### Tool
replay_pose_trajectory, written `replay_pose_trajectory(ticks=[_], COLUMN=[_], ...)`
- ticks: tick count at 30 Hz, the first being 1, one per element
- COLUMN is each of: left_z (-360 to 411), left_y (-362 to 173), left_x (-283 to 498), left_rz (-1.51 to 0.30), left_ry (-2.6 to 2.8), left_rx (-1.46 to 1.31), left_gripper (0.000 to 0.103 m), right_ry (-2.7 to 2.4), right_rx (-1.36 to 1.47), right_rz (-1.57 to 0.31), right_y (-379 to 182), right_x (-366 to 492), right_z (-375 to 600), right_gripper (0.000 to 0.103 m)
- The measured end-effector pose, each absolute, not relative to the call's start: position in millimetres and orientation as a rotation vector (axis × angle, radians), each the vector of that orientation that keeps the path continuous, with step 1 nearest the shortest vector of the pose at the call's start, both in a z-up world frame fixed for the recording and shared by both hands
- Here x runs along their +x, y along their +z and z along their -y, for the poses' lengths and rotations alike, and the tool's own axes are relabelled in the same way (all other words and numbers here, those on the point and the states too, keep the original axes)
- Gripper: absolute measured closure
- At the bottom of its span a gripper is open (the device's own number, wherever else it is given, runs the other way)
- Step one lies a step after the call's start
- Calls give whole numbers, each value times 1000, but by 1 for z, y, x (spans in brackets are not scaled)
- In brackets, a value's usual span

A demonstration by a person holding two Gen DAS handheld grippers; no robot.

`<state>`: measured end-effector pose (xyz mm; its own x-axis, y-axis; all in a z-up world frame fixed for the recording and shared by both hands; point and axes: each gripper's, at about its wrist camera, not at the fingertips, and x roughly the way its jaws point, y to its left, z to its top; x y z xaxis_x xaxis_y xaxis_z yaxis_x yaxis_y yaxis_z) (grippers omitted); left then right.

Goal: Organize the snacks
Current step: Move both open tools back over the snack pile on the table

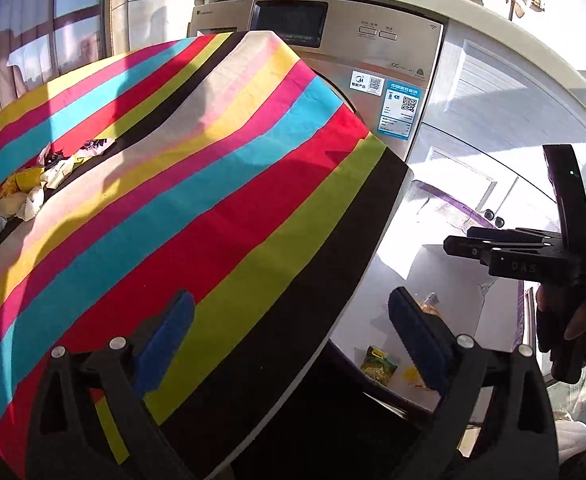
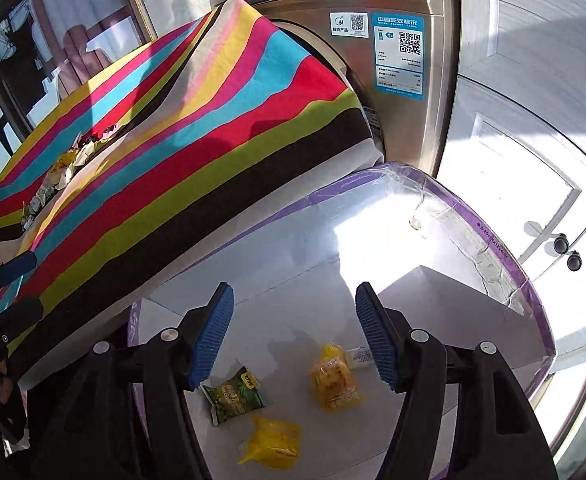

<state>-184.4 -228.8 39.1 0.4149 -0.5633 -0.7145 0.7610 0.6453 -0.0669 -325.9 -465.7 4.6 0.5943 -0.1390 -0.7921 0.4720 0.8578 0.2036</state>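
Observation:
My left gripper (image 1: 293, 332) stands open over the near edge of the striped tablecloth (image 1: 197, 168), nothing between its blue pads. A pile of small snack packets (image 1: 25, 192) lies far left on the cloth. My right gripper (image 2: 293, 336) is open and empty above a white box with a purple rim (image 2: 493, 248). In the box lie a green packet (image 2: 235, 394), an orange packet (image 2: 335, 380), a yellow packet (image 2: 271, 442) and a small white one (image 2: 359, 356). The left wrist view shows the right gripper (image 1: 459, 246) side-on over the box (image 1: 453, 200).
A silver washing machine (image 2: 373, 20) stands behind the table, partly under the draped cloth. White panelled doors (image 2: 533, 140) fill the right side and windows the left. The box sits lower than the table, against its right edge. A hand (image 1: 573, 320) holds the right gripper.

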Motion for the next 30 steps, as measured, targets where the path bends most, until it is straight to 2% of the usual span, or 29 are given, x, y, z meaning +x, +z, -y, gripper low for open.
replay_pose_trajectory(ticks=[7,14,18,21,25,30], left_z=[108,8,-27,-44,-61,-58], left_y=[34,31,24,14,12,12], left_x=[-80,-27,-16,-16,-20,-20], left_rz=[-818,-804,-803,-851,-822,-824], left_ry=[-406,-128,-70,-83,-99,-119], left_rx=[148,-12,-105,-225,-355,-353], left_gripper=[3,2,2,2,2,2], right_ry=[-184,11,72,75,74,198], right_rx=[304,102,48,51,49,57], right_rz=[-909,-892,-875,-884,-889,-907], right_y=[6,28,35,33,29,30], right_x=[-286,-226,-186,-151,-108,-47], right_z=[405,332,300,286,267,234], right_gripper=[40,38,32,31,31,25])
